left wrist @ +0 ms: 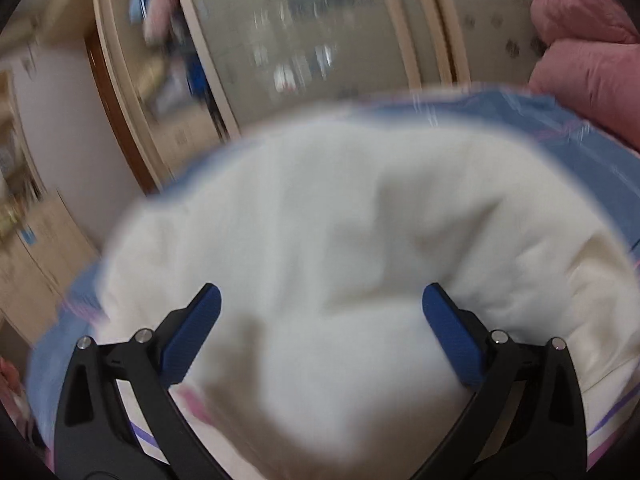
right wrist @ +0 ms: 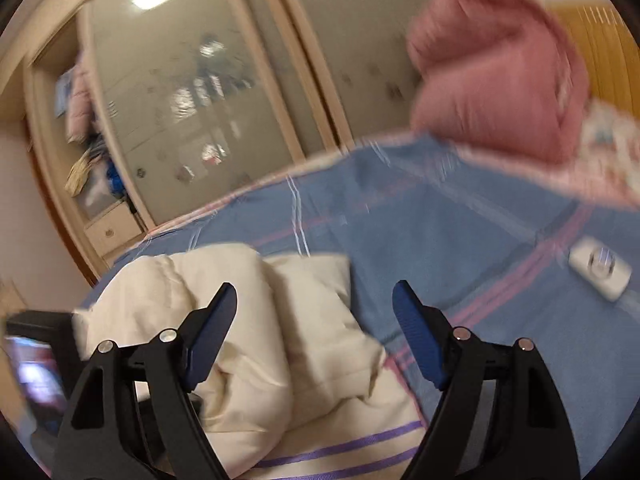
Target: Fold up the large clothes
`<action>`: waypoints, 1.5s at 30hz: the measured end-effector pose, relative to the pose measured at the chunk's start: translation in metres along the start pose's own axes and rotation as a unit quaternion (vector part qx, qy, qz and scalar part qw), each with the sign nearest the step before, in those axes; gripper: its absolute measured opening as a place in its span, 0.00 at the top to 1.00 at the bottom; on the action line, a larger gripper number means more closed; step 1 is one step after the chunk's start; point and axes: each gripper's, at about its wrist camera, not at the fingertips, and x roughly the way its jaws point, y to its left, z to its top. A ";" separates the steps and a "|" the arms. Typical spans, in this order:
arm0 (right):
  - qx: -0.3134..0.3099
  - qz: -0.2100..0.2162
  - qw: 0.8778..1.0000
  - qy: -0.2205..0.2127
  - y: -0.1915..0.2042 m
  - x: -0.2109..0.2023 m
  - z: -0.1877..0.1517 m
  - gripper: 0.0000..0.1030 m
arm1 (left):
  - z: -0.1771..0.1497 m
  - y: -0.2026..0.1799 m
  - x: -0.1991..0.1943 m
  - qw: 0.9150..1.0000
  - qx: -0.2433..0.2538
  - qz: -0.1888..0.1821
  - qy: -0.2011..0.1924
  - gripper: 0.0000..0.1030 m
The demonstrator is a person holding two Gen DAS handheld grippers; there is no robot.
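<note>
A cream-white padded garment [left wrist: 340, 220] lies bunched on a blue striped bed sheet [left wrist: 560, 128]. My left gripper [left wrist: 320, 300] is open, its blue pads [left wrist: 192, 336] spread wide just above the garment, holding nothing. In the right wrist view the same garment [right wrist: 248, 312] lies folded in thick layers at the lower left. My right gripper [right wrist: 314, 300] is open and empty, hovering over the garment's right edge and the sheet [right wrist: 460, 232]. Both views are motion-blurred.
A pink quilt [right wrist: 500, 72] is piled at the far right of the bed, also in the left view [left wrist: 584, 48]. A small white device [right wrist: 600, 268] lies on the sheet. Wardrobe sliding doors [right wrist: 200, 80] stand behind. The other gripper's body [right wrist: 36, 360] shows at left.
</note>
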 end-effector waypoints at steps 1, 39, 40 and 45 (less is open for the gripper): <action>-0.018 -0.004 1.000 0.002 0.007 0.000 -0.003 0.22 | -0.010 0.006 0.013 0.999 -0.027 -0.020 0.022 0.02; -0.033 0.026 0.978 0.205 0.028 0.078 -0.053 0.22 | -0.028 0.048 0.013 0.995 -0.091 0.008 0.032 0.02; -0.033 0.026 0.978 0.206 0.028 0.079 -0.052 0.22 | -0.028 0.046 0.014 0.996 -0.086 0.012 0.034 0.02; -0.045 0.019 0.977 0.205 0.031 0.082 -0.053 0.21 | -0.028 0.047 0.016 0.995 -0.091 0.007 0.033 0.02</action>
